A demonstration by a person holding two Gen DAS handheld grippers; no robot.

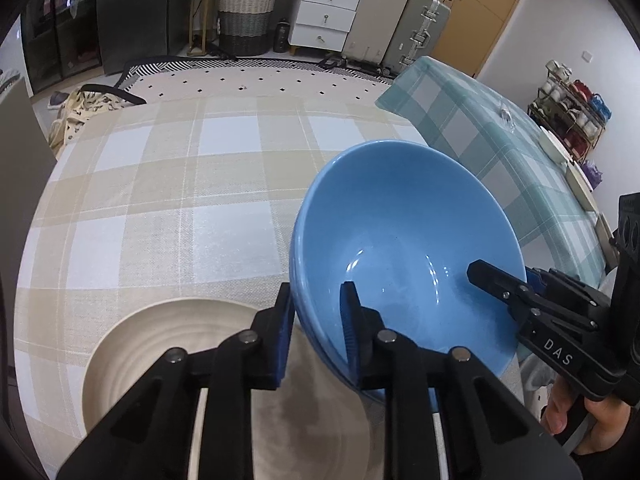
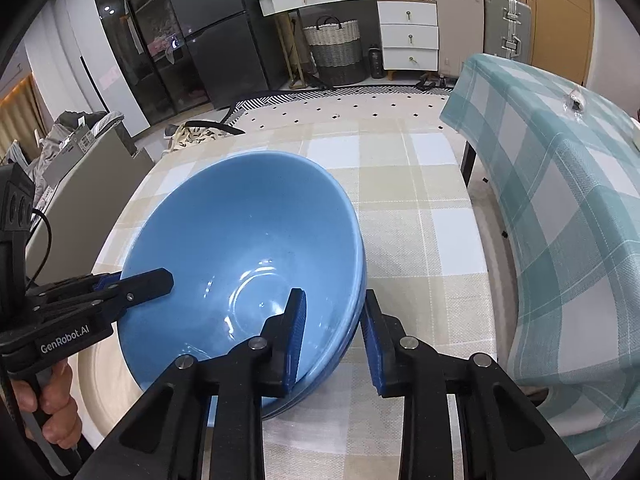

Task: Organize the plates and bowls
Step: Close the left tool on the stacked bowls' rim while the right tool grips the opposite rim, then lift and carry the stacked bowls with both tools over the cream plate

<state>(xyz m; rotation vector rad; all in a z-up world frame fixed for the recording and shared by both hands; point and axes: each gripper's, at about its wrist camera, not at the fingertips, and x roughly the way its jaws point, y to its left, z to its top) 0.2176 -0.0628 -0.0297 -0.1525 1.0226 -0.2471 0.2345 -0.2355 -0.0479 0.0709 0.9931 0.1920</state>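
The cream plate (image 1: 132, 344) is largely hidden behind the left gripper (image 1: 316, 312) and cut off below. The glossy blue bowl (image 1: 404, 248), with a 2nd blue rim visible just beneath it, sits tilted on the checked tablecloth (image 1: 168, 184), mouth facing up toward the cameras. The left gripper and the right gripper (image 2: 334, 328) each clamp opposite rims.

Blue bowl (image 1: 404, 240), cream plate (image 1: 132, 344), beige-and-white checked tablecloth (image 1: 168, 200).
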